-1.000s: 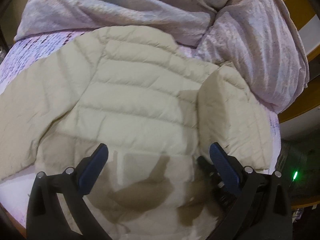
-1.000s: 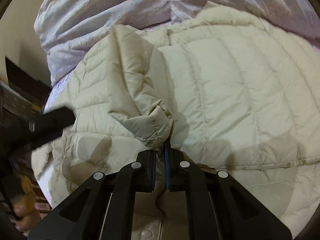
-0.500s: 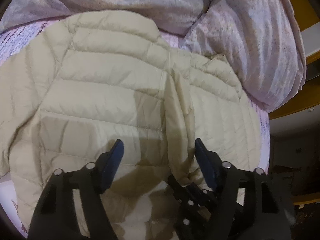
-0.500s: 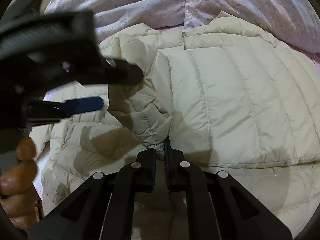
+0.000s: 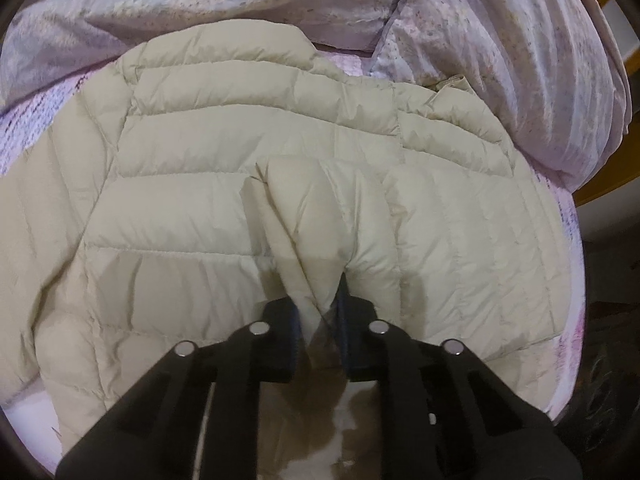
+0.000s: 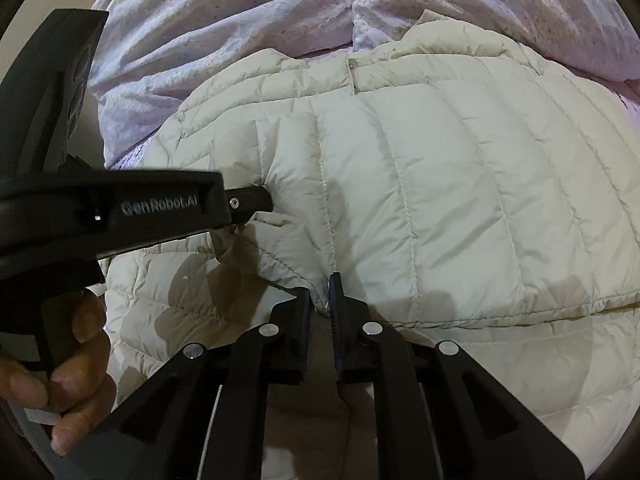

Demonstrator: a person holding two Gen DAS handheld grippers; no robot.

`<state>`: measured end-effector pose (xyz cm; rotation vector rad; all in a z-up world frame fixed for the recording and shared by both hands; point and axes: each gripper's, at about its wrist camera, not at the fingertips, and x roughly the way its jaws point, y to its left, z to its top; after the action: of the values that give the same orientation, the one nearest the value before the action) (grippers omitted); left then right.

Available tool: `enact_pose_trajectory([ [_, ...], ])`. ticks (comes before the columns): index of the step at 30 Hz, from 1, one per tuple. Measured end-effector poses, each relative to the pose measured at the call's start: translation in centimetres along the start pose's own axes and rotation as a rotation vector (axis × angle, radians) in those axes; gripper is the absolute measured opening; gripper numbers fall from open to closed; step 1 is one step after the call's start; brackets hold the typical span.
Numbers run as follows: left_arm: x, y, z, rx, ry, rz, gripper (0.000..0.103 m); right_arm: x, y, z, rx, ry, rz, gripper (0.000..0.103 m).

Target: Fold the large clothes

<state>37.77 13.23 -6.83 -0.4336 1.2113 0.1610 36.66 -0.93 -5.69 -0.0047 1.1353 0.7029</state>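
Fingers, left: the left gripper has its fingers drawn narrow on a pinched ridge of the jacket's folded-over side panel, at 6 o'clock in the left wrist view.
Fingers, right: the right gripper has its fingers nearly together on the lower edge of that same folded panel, at 6 o'clock in the right wrist view.
Jacket: a cream quilted puffer spread on the bed, collar toward 12 o'clock; one side is folded across the body, the other sleeve trails off toward 9 o'clock.
Slip risk: the shell looks slick and puffy, so I judge that a thin pinch could slide out if either pull is quick.
Spring-back risk: trapped air may push the fold open once it is let go, unless it is pressed flat first.
Skew risk: both grips sit close together on one edge, so uneven pulling could twist the fold line.
Crowding: in the right wrist view the left gripper reaches in from 9 o'clock, just beside the right one, and they could knock together.
Around: a rumpled lilac duvet is heaped from 11 to 2 o'clock, touching the jacket's collar end.
In the way: that duvet leaves little bare bed beyond the collar, and the trailing sleeve is not yet folded in.
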Motion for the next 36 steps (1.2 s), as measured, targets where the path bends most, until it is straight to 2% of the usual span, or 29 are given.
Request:
enact_pose_trajectory([
  [3,0.2,-0.1,0.1,0.016,-0.01,0.02,0.012,-0.2,-0.2,0.0,0.016,0.001,0.009,0.022],
  [5,0.1,0.1,0.2,0.024,-0.013,0.027,0.011,-0.6,-0.4,-0.1,0.02,-0.006,0.003,0.03],
  [7,0.0,0.2,0.2,0.032,-0.02,0.038,0.011,-1.1,-0.6,-0.1,0.022,-0.021,-0.007,0.043],
  [8,0.0,0.3,0.2,0.038,-0.025,0.045,0.011,-1.3,-0.7,-0.1,0.022,-0.027,-0.01,0.044],
  [14,-0.4,1.6,0.3,0.038,-0.042,0.077,0.011,-2.9,-2.7,0.8,0.059,-0.09,-0.075,0.047],
  [20,-0.6,3.3,0.3,0.024,-0.053,0.104,0.012,-3.9,-6.0,1.4,0.112,-0.138,-0.185,0.048],
  [25,-0.3,4.0,0.0,0.024,-0.059,0.114,0.018,-3.8,-8.3,1.4,0.165,-0.144,-0.241,0.048],
  [27,-0.2,3.9,-0.2,0.038,-0.067,0.133,0.024,-3.1,-8.8,1.3,0.171,-0.123,-0.26,0.048],
  [32,0.4,3.5,-0.5,0.077,-0.091,0.182,0.038,-1.6,-7.9,0.8,0.079,-0.103,-0.346,0.049],
  [36,0.7,3.5,-0.7,0.102,-0.117,0.221,0.052,-1.2,-7.5,0.9,0.056,-0.113,-0.375,0.049],
])
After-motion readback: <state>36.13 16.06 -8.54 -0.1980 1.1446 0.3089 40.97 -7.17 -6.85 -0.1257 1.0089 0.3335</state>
